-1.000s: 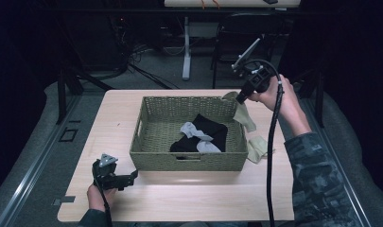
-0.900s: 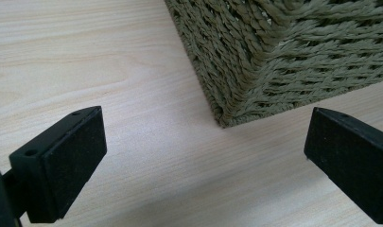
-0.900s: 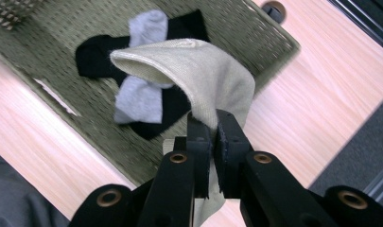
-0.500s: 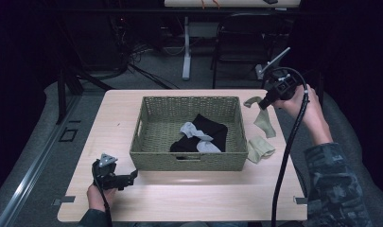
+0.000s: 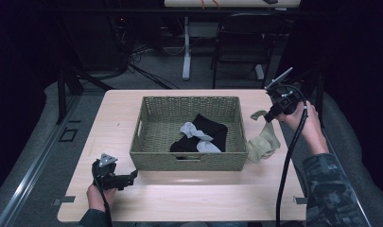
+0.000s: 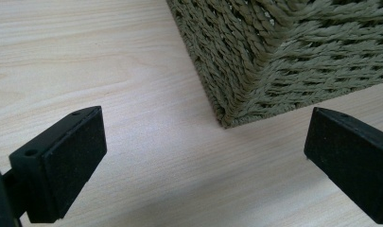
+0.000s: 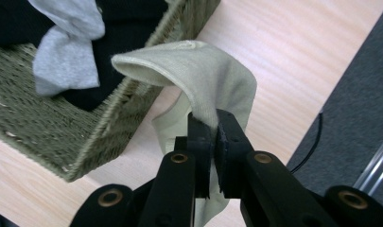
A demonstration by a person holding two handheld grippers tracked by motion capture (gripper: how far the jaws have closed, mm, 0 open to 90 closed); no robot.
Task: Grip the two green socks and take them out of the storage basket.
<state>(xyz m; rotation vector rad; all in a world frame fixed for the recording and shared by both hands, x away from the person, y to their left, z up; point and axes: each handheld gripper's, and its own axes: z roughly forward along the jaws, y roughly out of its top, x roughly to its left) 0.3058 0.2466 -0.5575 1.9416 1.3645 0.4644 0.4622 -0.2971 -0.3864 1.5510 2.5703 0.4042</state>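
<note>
Right hand-held gripper moved right, lower; right gripper view shows jaws pinching beige sock; left spread.

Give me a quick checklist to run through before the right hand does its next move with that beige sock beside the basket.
1. Grip: right gripper has its jaws shut on the beige sock. Ok.
2. Sock free of the table: its lower end hangs against a second beige sock lying on the table; whether they are separate, cannot tell.
3. Sock clear of the basket: it hangs outside the right wall, close to the rim. Ok.
4. Room in the basket: a black garment and a grey sock lie mid-floor, bare weave around them. Ok.
5. Left gripper: jaws open, nothing between them, near the basket's front corner. Ok.
</note>
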